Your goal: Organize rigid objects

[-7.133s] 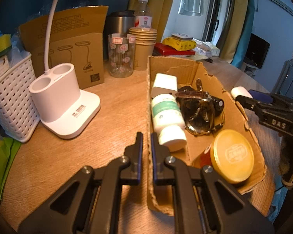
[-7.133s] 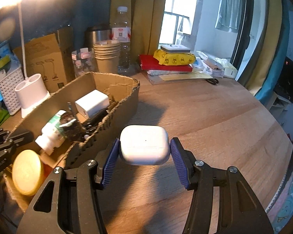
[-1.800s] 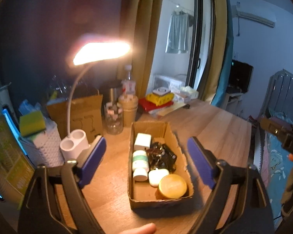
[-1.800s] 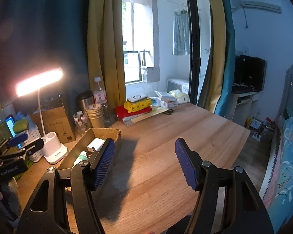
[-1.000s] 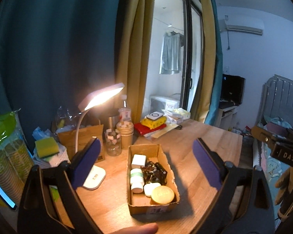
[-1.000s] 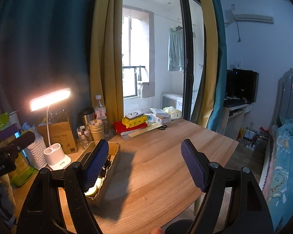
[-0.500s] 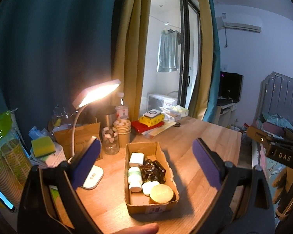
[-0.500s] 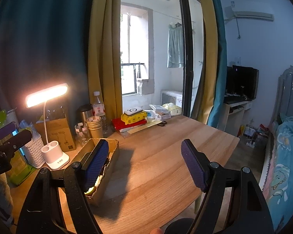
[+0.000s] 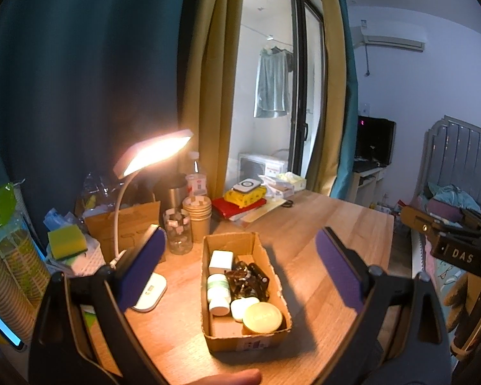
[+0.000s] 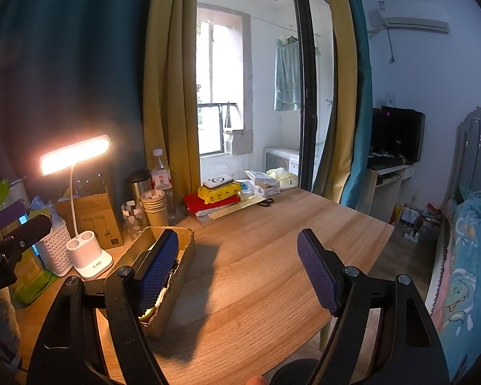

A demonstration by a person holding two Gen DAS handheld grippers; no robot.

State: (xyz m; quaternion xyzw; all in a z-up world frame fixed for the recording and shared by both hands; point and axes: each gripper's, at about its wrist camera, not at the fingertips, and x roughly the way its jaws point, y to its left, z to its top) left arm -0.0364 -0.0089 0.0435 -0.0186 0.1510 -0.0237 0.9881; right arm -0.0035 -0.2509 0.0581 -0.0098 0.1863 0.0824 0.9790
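A cardboard box (image 9: 266,340) stands on the wooden table (image 9: 320,231). In it lie a white charger block (image 9: 220,260), a white bottle with a green label (image 9: 218,290), dark glasses (image 9: 248,280), a white earbud case (image 9: 240,307) and a round yellow tin (image 9: 262,317). My left gripper (image 9: 240,269) is open and empty, held high above and in front of the box. My right gripper (image 10: 237,269) is open and empty, high over the table to the right of the box (image 10: 176,276). The right gripper's body shows at the left wrist view's right edge (image 9: 455,253).
A lit white desk lamp (image 9: 150,154) stands left of the box, with a white basket (image 10: 56,250), a glass jar (image 9: 178,231), stacked paper cups (image 9: 200,215) and a water bottle (image 10: 162,176) behind. Books and packets (image 10: 221,195) lie at the table's back. A bed (image 10: 468,256) is on the right.
Both grippers have held nearly still over the last second, high above the table. Earlier the right gripper held the white earbud case, which now lies in the box.
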